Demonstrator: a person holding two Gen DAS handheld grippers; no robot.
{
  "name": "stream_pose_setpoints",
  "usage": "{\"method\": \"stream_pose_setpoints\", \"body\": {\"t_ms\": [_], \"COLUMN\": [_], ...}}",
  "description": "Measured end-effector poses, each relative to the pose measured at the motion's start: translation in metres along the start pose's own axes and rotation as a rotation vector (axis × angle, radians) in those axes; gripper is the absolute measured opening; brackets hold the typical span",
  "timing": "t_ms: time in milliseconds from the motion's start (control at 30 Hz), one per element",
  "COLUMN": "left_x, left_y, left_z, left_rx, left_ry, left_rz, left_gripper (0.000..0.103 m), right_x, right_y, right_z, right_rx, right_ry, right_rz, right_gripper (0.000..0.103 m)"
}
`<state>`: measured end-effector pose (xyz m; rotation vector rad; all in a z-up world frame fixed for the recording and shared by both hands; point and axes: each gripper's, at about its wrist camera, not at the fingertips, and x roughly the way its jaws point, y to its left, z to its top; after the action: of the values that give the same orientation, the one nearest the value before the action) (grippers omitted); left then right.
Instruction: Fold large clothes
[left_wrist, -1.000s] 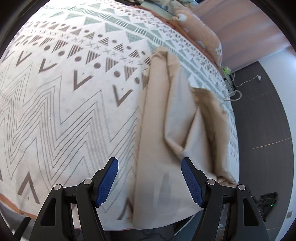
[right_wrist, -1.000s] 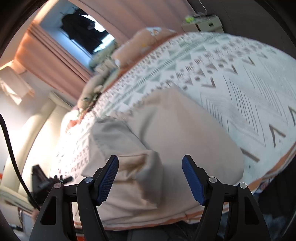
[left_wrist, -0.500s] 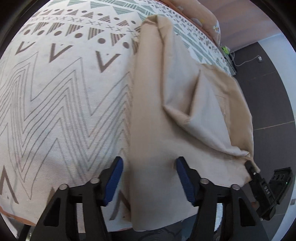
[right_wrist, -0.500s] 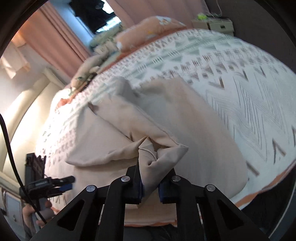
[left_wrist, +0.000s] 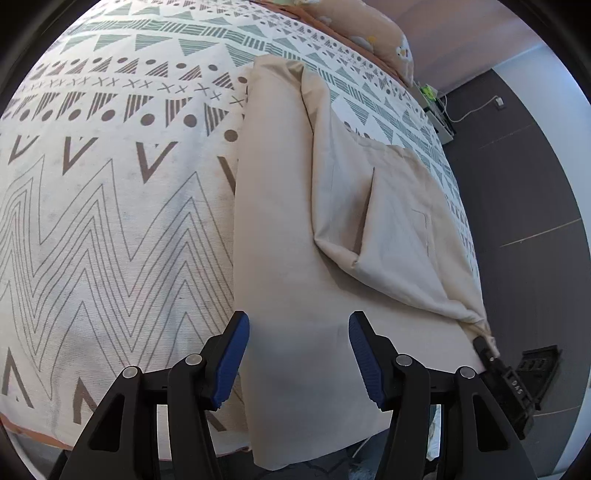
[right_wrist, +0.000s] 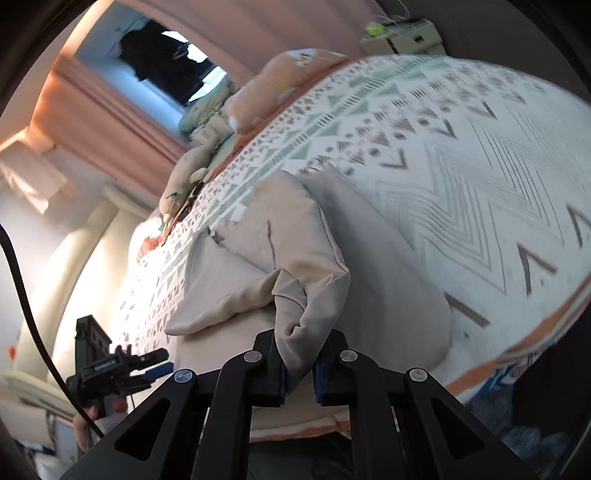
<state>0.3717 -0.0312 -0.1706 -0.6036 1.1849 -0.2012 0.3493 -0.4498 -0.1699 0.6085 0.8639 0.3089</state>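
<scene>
While the right gripper (right_wrist: 298, 373) sits clamped on a bunched corner of the beige garment (left_wrist: 295, 229), its jaws nearly together with the cloth pinched up between the blue pads, the left gripper (left_wrist: 298, 354) hangs about half open above the near hem, one pad at the garment's left edge and the other over bare cloth, gripping nothing. In the left wrist view the garment runs from the jaws at 6 o'clock straight up toward 12 o'clock, a long narrow band lying on the patterned bedspread (left_wrist: 110, 206), its near end drooping over the bed's edge. A folded flap branches off toward 4 o'clock and ends in the corner the right gripper holds, so the right hand is the nearer one to that flap, the left to the hem. I judge the coming move turns on this: the flap must be carried across the long axis, toward 9 o'clock. Farther off lie a peach pillow (left_wrist: 373, 33) and dark floor (left_wrist: 517, 177). A second ago both jaws stood wider and the right held nothing; the flap has since been drawn taut and flatter
</scene>
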Motion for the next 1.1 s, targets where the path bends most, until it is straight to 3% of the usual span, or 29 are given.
{"method": "stream_pose_setpoints", "body": {"t_ms": [233, 467, 600, 700, 767, 800, 833, 933, 1100], "left_x": [0.013, 0.027, 0.035, 0.040, 0.040, 0.041, 0.040, 0.040, 0.026], "left_y": [-0.012, -0.025, -0.030, -0.028, -0.024, -0.023, -0.023, -0.018, 0.000], "left_z": [0.003, 0.002, 0.003, 0.008, 0.009, 0.010, 0.010, 0.009, 0.007], "left_rx": [0.017, 0.033, 0.049, 0.028, 0.014, 0.006, 0.001, -0.007, -0.032], "left_ry": [0.018, 0.053, 0.053, 0.044, 0.039, 0.036, 0.034, 0.031, 0.012], "left_rz": [0.037, -0.002, 0.021, 0.031, 0.033, 0.028, 0.022, 0.009, -0.006], "left_gripper": [0.058, 0.057, 0.057, 0.057, 0.057, 0.057, 0.057, 0.057, 0.057], "right_x": [0.010, 0.004, 0.005, -0.004, -0.019, -0.027, -0.037, -0.048, -0.021], "right_y": [-0.051, -0.059, -0.066, -0.066, -0.059, -0.053, -0.044, -0.022, 0.025], "right_z": [-0.011, -0.006, -0.013, -0.015, -0.013, -0.010, -0.007, 0.004, 0.015], "right_rx": [0.152, 0.183, 0.189, 0.173, 0.118, 0.082, 0.040, -0.051, -0.194], "right_ry": [0.014, -0.020, 0.011, 0.039, 0.030, 0.013, -0.021, -0.063, -0.005], "right_rz": [0.021, 0.025, 0.000, -0.022, -0.113, -0.184, -0.244, -0.282, -0.255], "right_gripper": [0.011, 0.011, 0.013, 0.021, 0.044, 0.060, 0.066, 0.066, 0.066]}}
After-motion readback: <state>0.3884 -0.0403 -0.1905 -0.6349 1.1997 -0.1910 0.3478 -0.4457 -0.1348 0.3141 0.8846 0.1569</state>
